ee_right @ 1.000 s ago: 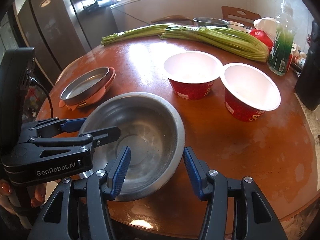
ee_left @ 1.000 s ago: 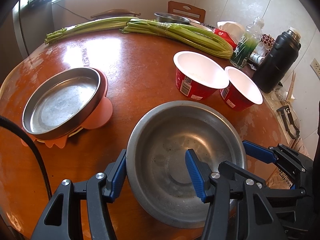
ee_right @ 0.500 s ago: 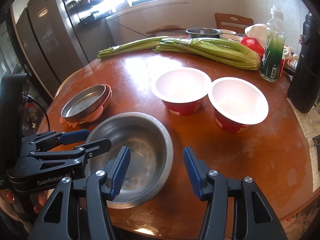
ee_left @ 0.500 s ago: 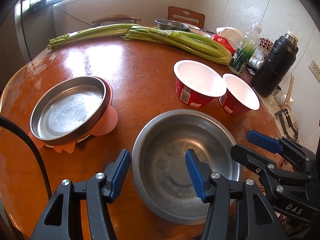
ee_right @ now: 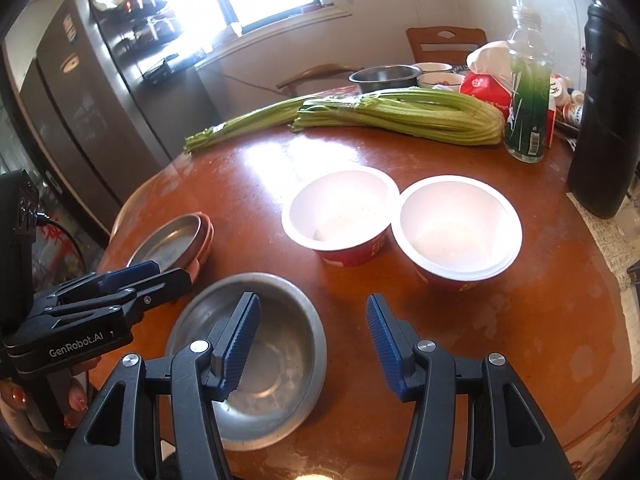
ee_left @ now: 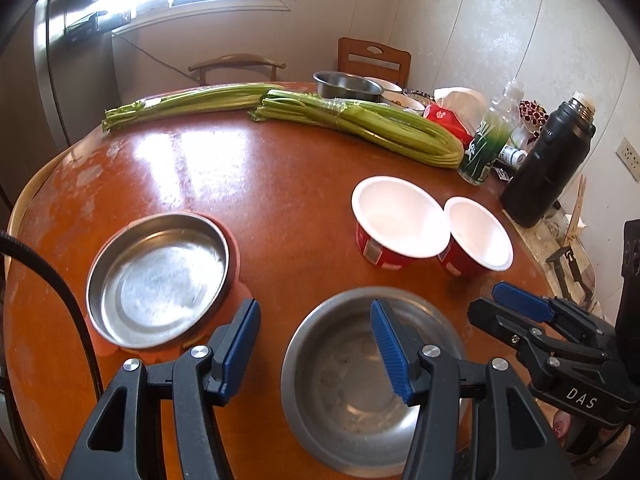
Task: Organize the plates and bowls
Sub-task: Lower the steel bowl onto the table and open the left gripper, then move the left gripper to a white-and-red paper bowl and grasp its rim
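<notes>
A steel bowl (ee_left: 352, 380) (ee_right: 280, 352) rests on the round brown table (ee_left: 280, 200) near its front edge. My left gripper (ee_left: 314, 350) hovers open above the bowl's left rim, with neither pad touching it. My right gripper (ee_right: 312, 342) hangs open over the bowl's right rim, also clear of it. Each gripper shows in the other view: the right gripper (ee_left: 484, 302), the left gripper (ee_right: 172, 274). To the left lies a steel plate (ee_left: 160, 276) (ee_right: 168, 240) on a pink plate. Two red paper bowls (ee_left: 400, 216) (ee_right: 456, 224) stand side by side farther back.
Two celery bunches (ee_left: 360, 124) lie across the table's far side, with a steel pot (ee_left: 346, 84) and small bowls behind. A green bottle (ee_right: 528, 96), a black flask (ee_left: 548, 164) and a red tissue pack stand at the right. Chairs and a fridge (ee_right: 80, 100) ring the table.
Both grippers have risen and drawn back from the steel bowl, which stays on the table and now sits lower and smaller in both views. The jaws keep the same width.
</notes>
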Tool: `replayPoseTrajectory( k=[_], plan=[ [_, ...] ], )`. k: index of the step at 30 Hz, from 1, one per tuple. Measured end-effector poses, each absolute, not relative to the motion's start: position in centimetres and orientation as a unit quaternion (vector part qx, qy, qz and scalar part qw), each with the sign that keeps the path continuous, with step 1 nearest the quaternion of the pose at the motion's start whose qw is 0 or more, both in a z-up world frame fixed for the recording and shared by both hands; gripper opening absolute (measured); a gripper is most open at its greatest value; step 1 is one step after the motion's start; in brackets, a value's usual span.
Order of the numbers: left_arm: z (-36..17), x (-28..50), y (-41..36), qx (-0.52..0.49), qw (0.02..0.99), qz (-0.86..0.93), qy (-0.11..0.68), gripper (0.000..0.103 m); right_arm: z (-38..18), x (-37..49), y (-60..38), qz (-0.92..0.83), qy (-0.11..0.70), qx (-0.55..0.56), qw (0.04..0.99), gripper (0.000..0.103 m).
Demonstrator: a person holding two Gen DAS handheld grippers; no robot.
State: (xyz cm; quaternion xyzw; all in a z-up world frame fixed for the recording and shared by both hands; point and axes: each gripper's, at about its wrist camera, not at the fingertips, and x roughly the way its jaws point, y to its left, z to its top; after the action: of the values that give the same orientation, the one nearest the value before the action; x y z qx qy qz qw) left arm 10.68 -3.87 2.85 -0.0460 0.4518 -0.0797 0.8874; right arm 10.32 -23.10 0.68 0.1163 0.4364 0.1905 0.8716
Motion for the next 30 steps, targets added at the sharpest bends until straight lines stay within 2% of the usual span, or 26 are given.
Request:
replayPoseTrajectory(
  k=[17,30],
  plan=[
    [2.3,17.9,-6.6,-0.033,0.873,-0.103,0.476,0.057,-1.5,14.6,-22.1,0.165,0.459,0.168,0.857,0.058],
    [-0.3,22.8,-7.7,-0.038,0.855,-0.11,0.505,0.057,-3.8,18.0,-22.7,0.129,0.48,0.21,0.842,0.058]
  ],
)
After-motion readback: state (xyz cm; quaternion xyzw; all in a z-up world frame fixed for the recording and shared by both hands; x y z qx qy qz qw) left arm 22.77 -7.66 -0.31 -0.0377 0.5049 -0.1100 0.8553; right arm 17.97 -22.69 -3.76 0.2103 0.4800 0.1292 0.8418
